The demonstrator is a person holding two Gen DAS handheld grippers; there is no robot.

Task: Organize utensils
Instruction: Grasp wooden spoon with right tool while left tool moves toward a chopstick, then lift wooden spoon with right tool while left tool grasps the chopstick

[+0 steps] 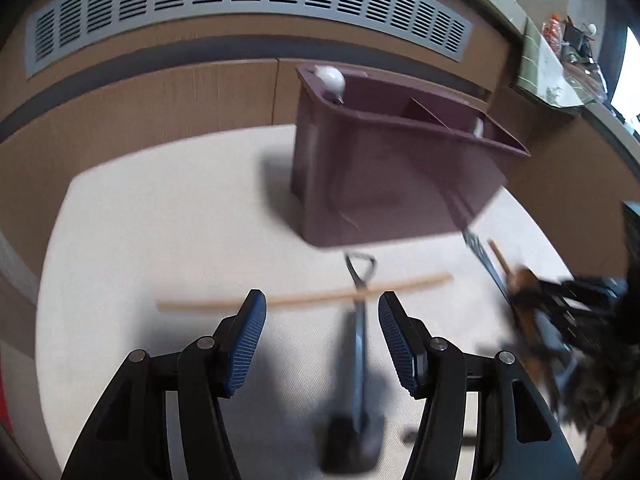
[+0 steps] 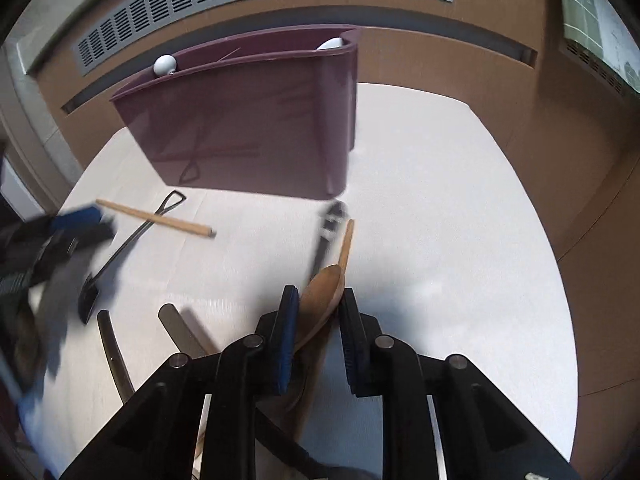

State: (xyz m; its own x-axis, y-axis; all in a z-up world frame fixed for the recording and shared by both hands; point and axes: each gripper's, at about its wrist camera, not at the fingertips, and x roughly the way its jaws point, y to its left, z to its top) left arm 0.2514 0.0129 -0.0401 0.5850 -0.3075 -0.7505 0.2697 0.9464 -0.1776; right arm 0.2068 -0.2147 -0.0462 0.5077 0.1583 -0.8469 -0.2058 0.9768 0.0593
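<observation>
The right jaws [image 2: 316, 312] close on the bowl of a wooden spoon [image 2: 322, 284], blue pads pressed to either edge, while the left jaws [image 1: 322, 306] hang parted and empty above a dark, shovel-shaped utensil [image 1: 358, 344] lying on the pale desk [image 2: 460, 240]. No earlier frame shows how the spoon was reached. The spoon's handle runs away from the pads toward the purple utensil caddy [image 2: 256, 120], beside a black slotted tool [image 2: 330, 228] that lies alongside it. Farther out on the left, a loose wooden stick [image 1: 304, 296] lies across the shovel utensil's looped handle, just short of the caddy's base. The caddy stands upright near the desk's far edge, a white rounded utensil top [image 1: 331, 79] showing above one end compartment and another white piece [image 2: 331, 43] at the other. The pick-up step appears to be in hand for the spoon; the next move likely calls for lifting it clear of the slotted tool, tipping it upright and lowering it into a free compartment. The left side seems set to descend and close on the shovel utensil's shaft.
</observation>
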